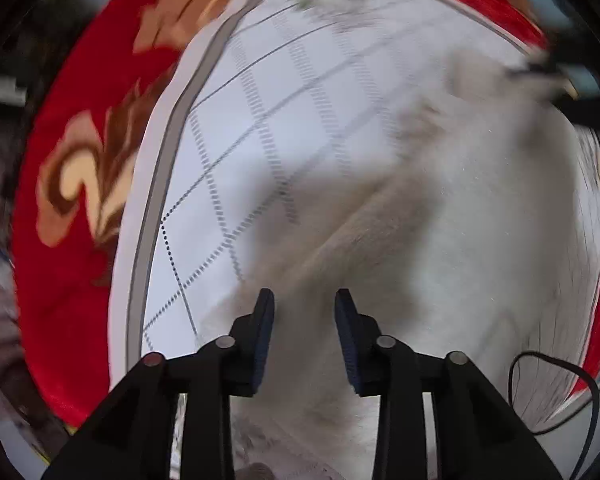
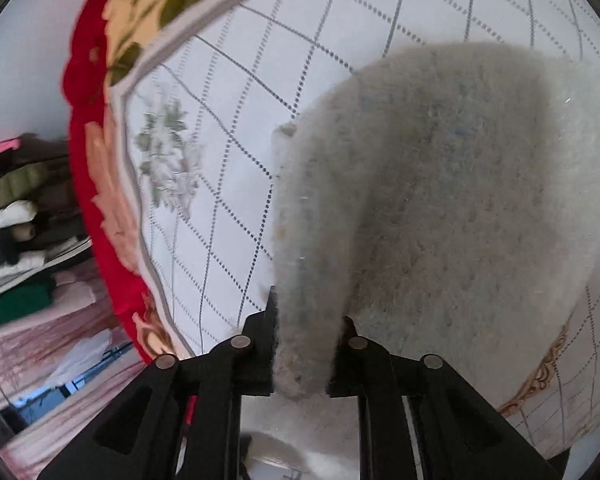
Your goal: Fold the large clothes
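Garment: a fuzzy off-white sweater (image 2: 440, 200) lies on the white quilted sheet (image 2: 228, 184), one thick fold of it rising into the right wrist view; in the left wrist view the same pale fleece (image 1: 440, 240) spreads under and ahead of the tool, blurred.
Right tongs (image 2: 306, 344): closed firmly on a bunched edge of the sweater, the fabric packed between both pads.
Left tongs (image 1: 305, 320): parted, a clear gap between the blue pads (image 1: 265, 332); nothing sits between them, though whether they touch the fleece beneath is hard to tell through the blur.
Sheet: white with a grey grid of dotted lines and a faded floral print (image 2: 168, 160), bordered by a grey band.
Blanket: red with tan and cream flowers (image 1: 80, 184), showing beyond the sheet's edge.
Cable: a thin black cable (image 1: 556, 392) loops at the right of the left view.
Background: stacked clothes (image 2: 16, 208) at the far left.
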Motion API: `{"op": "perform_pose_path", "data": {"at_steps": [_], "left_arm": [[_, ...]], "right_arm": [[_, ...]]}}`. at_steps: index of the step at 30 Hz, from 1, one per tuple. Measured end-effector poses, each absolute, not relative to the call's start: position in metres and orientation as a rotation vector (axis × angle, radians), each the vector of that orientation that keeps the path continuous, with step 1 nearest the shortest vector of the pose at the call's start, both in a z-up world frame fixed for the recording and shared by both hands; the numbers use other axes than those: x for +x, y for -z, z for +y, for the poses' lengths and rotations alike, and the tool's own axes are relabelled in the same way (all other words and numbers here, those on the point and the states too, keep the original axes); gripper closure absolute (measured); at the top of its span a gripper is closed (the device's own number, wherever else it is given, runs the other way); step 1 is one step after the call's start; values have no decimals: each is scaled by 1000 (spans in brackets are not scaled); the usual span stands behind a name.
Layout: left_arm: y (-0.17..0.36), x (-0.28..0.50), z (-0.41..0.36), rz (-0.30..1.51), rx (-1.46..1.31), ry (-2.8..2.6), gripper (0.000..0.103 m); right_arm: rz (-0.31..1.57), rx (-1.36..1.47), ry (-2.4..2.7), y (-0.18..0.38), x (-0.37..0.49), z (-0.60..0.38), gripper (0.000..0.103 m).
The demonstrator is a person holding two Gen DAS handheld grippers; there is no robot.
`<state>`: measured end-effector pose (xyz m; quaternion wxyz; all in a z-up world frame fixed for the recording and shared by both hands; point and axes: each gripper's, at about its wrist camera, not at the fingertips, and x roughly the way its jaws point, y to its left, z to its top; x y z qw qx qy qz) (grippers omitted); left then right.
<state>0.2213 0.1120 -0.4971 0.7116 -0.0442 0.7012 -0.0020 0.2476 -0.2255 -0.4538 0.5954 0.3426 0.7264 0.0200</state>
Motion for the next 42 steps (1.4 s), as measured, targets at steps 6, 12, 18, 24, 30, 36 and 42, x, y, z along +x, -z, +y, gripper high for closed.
{"op": "perform_pose_path", "data": {"at_steps": [6, 12, 18, 24, 30, 36, 42], "left_arm": [[510, 215, 163, 1555, -366, -67, 25], [475, 194, 153, 1492, -431, -100, 11], [462, 222, 103, 1447, -318, -80, 9], [471, 256, 65, 1423, -250, -116, 9], [477, 268, 43, 1423, -248, -158, 9], [490, 280, 30, 1432, -226, -179, 9], [513, 287, 25, 1460, -216, -181, 9]], "right_arm": [[1563, 976, -309, 417, 252, -247, 50], [1535, 771, -193, 379, 218, -300, 48], [1664, 527, -239, 442, 234, -243, 56], [1678, 341, -183, 482, 255, -222, 56], [1573, 372, -256, 407, 223, -262, 56], [1550, 402, -104, 411, 191, -333, 41], [1586, 666, -56, 495, 191, -384, 29]]}}
